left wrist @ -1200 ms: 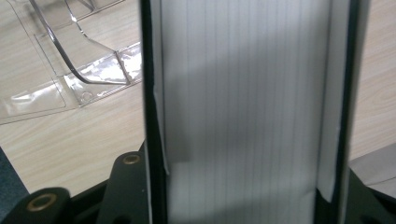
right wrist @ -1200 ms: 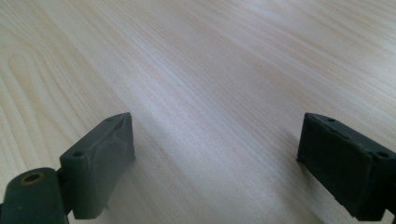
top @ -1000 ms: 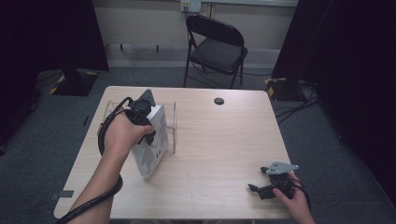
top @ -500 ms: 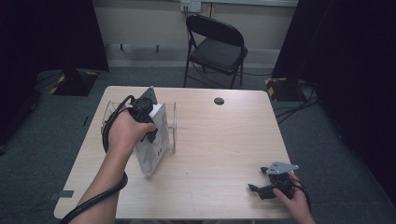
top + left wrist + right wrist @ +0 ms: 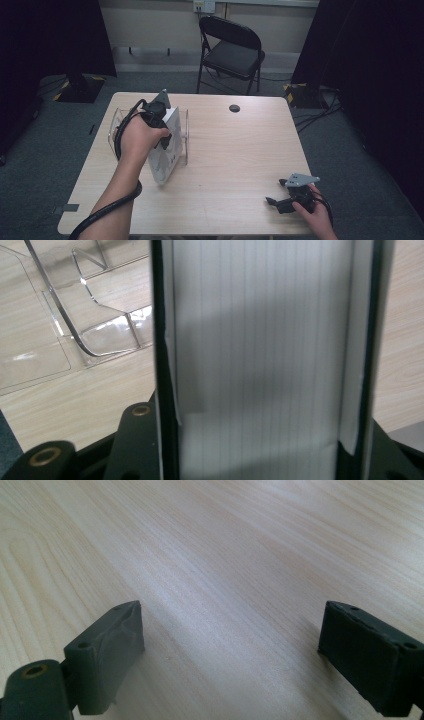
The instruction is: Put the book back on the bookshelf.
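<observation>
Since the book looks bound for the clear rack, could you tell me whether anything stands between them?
Nothing visible does. The left hand-held gripper holds the book by its page edge, right beside the clear rack, and bare table lies between them.

Even overhead light brightens the wooden table [image 5: 240,165]; the surrounding curtains and floor fall dark. The high view is soft, slightly grainy. In the left gripper view the white binder [image 5: 260,360] is close, blurred and shadow-banded, with glare on the clear plastic stand [image 5: 105,335]. The right gripper view shows soft sheen on woodgrain.
</observation>
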A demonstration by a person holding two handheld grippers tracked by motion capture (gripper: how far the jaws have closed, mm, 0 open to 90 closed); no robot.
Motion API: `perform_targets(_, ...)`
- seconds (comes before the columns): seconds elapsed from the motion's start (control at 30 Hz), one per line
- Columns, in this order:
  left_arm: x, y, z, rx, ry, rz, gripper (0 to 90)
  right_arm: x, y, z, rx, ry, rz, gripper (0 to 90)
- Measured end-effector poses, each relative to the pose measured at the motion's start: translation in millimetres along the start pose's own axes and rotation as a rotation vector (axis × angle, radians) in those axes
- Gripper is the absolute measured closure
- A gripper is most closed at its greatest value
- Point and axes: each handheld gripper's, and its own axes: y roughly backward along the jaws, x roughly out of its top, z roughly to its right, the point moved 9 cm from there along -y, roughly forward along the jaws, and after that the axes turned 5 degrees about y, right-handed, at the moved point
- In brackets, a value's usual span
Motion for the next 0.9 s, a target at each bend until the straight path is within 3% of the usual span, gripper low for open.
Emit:
perform_targets(0.43, 8.6, -0.9, 1.0, 0.009, 0.003, -0.002, 53.3, 0.1, 0.0, 0.1, 0.001, 0.003, 0.002, 10.2)
perform_targets(0.9, 18.4, -2.9, 1.5, 0.018, 0.035, -0.003, 53.2, 0.0, 0.0, 0.2, 0.002, 0.005, 0.001, 10.2)
